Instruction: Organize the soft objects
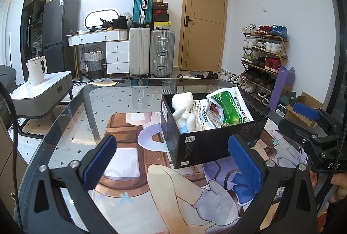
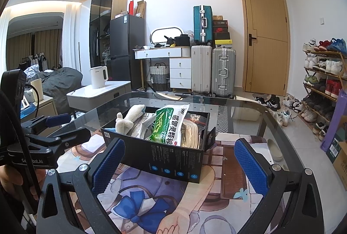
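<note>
An open black box (image 1: 213, 140) stands on a printed mat (image 1: 134, 173) on a glass table. In it lie a white plush toy (image 1: 184, 111), a green and white soft packet (image 1: 229, 107) and other white packets. My left gripper (image 1: 173, 165) is open and empty, short of the box's near left corner. In the right wrist view the box (image 2: 171, 160) holds the plush (image 2: 130, 118) and the green packet (image 2: 170, 125). My right gripper (image 2: 181, 169) is open and empty, just in front of the box. Each gripper shows in the other's view, at the side.
The glass table's edge (image 1: 54, 123) curves off to the left. A low side table with a white kettle (image 1: 36, 70) stands at the left. Suitcases (image 1: 151, 53), a door and a shoe rack (image 1: 263, 60) lie beyond. Cardboard boxes (image 1: 303, 108) sit on the floor at the right.
</note>
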Tool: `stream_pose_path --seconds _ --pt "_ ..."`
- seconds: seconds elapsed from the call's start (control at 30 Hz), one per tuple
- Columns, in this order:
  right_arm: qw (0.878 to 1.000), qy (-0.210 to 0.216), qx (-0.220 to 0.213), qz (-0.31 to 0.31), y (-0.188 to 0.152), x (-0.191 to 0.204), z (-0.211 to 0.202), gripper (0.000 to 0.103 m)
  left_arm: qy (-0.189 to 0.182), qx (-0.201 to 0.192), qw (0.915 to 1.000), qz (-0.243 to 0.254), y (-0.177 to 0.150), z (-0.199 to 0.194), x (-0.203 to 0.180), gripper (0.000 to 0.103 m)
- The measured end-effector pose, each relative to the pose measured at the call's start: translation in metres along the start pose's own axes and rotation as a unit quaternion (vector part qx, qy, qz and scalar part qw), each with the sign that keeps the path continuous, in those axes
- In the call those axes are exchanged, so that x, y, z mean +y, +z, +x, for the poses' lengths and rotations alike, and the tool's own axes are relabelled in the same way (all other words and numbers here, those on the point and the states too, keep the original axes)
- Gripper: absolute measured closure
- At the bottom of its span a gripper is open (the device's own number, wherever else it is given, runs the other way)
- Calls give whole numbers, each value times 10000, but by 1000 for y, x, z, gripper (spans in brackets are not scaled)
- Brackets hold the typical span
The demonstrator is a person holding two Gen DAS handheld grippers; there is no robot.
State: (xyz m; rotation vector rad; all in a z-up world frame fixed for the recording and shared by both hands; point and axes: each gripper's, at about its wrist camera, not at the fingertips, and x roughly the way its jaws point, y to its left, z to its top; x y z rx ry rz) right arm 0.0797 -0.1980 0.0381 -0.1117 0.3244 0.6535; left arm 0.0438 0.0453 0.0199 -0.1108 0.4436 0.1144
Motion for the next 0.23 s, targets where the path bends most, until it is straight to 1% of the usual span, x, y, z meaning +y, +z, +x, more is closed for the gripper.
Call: stream_pose_path --seconds 0.23 --pt "10000 -1 -8 -9 0 0 -1 1 11 -69 10000 30 6 -3 -3 0"
